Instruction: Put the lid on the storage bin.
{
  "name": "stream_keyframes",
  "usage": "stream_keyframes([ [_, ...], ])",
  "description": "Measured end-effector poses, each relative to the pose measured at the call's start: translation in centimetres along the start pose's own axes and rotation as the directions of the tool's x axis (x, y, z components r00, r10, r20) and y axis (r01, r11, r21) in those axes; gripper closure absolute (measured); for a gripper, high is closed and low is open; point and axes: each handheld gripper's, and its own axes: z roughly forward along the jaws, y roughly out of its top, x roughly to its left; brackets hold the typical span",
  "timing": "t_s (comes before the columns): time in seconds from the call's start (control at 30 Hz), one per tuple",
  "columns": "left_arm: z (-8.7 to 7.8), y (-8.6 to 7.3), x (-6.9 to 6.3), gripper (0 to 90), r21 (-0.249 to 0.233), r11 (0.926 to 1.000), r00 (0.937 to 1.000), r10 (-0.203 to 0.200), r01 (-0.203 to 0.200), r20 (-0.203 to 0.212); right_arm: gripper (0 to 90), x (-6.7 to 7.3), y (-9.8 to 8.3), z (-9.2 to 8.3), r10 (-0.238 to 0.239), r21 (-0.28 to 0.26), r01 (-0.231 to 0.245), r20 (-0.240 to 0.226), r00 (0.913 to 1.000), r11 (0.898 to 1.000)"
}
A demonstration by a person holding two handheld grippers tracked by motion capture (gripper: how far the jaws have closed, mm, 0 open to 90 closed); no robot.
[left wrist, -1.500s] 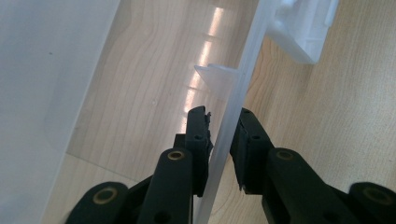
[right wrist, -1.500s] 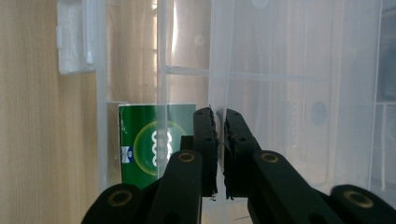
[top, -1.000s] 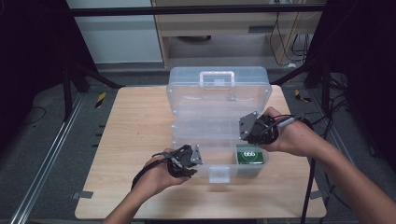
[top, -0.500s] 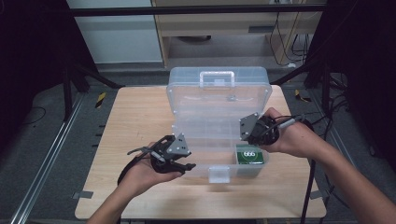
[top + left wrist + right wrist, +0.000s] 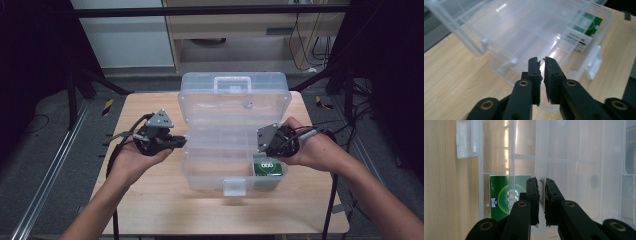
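From above, a clear plastic box sits mid-table with its lid up toward the far edge; a green packet lies in its near right compartment. The left claw hangs at the box's left wall, the right claw over the right side.

In the left gripper view, the left claw has just been closing and stands nearly shut, nothing between the pads.

In the right gripper view, the right claw is nearly shut too; whether it pinches a thin divider, I cannot tell. The packet lies behind a divider, which bars a straight reach; a careless push could shove the light box across the table.
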Motion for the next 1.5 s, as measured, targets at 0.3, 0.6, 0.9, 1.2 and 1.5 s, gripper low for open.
stream_keyframes([
  [0.3, 0.1, 1.1, 1.9, 89.1, -0.034, 0.9976, 0.9981, -0.061, 0.061, -0.004, 83.0, 0.4, 0.0, 0.0, 0.001, 0.005, -0.001, 0.005, 1.0, 1.0],
  [0.6, 1.1, 1.6, 3.4, 89.8, -0.054, 0.9902, 0.9915, -0.128, 0.129, 0.023, 82.4, 0.6, 0.0, 0.1, -0.005, 0.0, 0.005, 0.006, 1.0, 1.0],
  [0.9, 1.5, 2.0, 4.1, 90.0, -0.079, 0.981, 0.9839, -0.175, 0.177, 0.037, 81.1, 0.8, -0.1, 0.1, -0.011, 0.003, 0.011, 0.012, 0.9999, 1.0],
  [1.2, 1.6, 1.8, 4.8, 90.0, -0.092, 0.9748, 0.9791, -0.201, 0.203, 0.03, 80.0, 0.9, -0.1, 0.1, -0.006, 0.003, 0.006, 0.008, 0.9999, 1.0],
  [1.5, 1.4, 1.8, 4.6, 90.0, -0.095, 0.9765, 0.9811, -0.193, 0.194, 0.017, 82.3, 1.2, -0.2, 0.2, -0.008, 0.002, 0.008, 0.001, 1.0, 1.0],
])
